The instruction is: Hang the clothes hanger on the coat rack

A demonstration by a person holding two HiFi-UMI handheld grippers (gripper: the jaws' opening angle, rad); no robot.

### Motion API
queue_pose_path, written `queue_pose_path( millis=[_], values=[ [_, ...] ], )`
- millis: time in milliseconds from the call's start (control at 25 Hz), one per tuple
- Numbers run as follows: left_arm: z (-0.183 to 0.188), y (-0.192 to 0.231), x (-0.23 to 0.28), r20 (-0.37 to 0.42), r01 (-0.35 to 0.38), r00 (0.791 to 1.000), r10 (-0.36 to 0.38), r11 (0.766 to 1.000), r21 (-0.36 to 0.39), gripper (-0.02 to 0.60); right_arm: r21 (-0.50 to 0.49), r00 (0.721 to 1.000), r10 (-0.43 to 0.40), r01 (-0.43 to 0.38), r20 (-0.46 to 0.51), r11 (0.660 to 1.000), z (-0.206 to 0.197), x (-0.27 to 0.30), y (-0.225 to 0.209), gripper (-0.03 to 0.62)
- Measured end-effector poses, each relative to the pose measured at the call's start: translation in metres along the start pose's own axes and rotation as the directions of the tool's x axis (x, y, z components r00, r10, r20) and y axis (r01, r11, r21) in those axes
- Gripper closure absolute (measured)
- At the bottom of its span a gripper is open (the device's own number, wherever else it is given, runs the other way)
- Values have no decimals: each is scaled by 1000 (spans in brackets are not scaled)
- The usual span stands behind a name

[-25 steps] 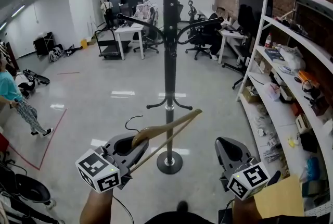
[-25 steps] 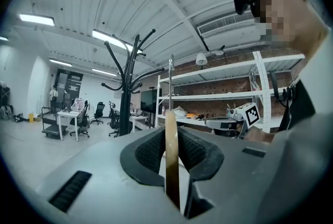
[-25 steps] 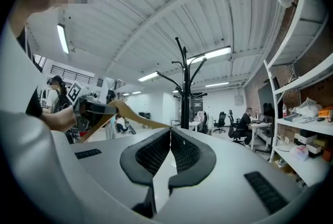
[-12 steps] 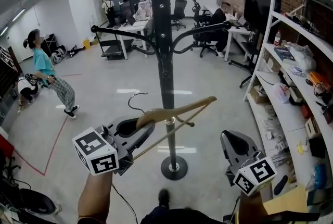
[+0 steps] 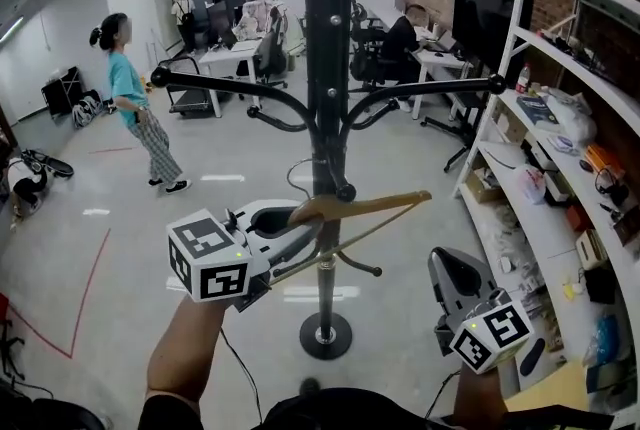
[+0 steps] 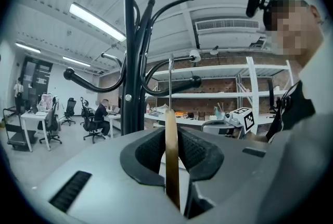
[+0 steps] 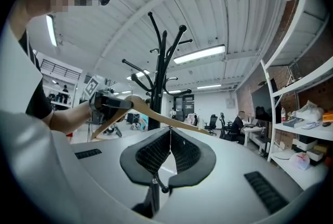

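Observation:
The black coat rack (image 5: 326,68) stands right in front of me, its curved arms spreading at head height and its round base (image 5: 325,336) on the floor. My left gripper (image 5: 292,222) is shut on the shoulder of a wooden clothes hanger (image 5: 372,209), whose wire hook (image 5: 298,168) rises just left of the pole. In the left gripper view the hanger (image 6: 171,160) runs edge-on between the pads, with the rack (image 6: 132,66) close ahead. My right gripper (image 5: 452,274) hangs low at the right, shut and holding nothing; its own view shows the hanger (image 7: 156,116) and the rack (image 7: 160,82).
White shelving (image 5: 560,158) loaded with small items lines the right wall. Desks and office chairs (image 5: 250,58) fill the back of the room. A person in a teal top (image 5: 135,103) walks at the back left; another sits at a desk (image 5: 405,43).
Both grippers and the hanger have moved nearer to the coat rack and slightly up. The hanger's hook is now beside the pole. The person in teal has walked towards the back.

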State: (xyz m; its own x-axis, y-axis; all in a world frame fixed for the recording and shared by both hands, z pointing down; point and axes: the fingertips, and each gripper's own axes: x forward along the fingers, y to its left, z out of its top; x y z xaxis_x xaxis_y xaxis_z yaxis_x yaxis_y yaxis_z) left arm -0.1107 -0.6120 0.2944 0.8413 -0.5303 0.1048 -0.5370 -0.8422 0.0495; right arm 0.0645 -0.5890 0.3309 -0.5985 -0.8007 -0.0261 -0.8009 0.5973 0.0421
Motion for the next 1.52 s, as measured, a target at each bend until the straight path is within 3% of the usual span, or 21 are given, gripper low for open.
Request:
queue_pose_path(
  millis=[440, 680, 1520],
  values=[
    [-12, 17, 44, -89, 143, 986, -138, 988, 51, 529, 40, 996, -82, 83, -22, 996, -16, 21, -16, 586],
    [-29, 14, 49, -114, 182, 977, -178, 983, 22, 529, 46, 995, -90, 92, -40, 995, -26, 20, -17, 586],
    [-38, 19, 48, -67, 178, 982, -178, 984, -6, 529, 49, 996, -64, 67, -66, 997, -36, 15, -13, 586]
  ],
)
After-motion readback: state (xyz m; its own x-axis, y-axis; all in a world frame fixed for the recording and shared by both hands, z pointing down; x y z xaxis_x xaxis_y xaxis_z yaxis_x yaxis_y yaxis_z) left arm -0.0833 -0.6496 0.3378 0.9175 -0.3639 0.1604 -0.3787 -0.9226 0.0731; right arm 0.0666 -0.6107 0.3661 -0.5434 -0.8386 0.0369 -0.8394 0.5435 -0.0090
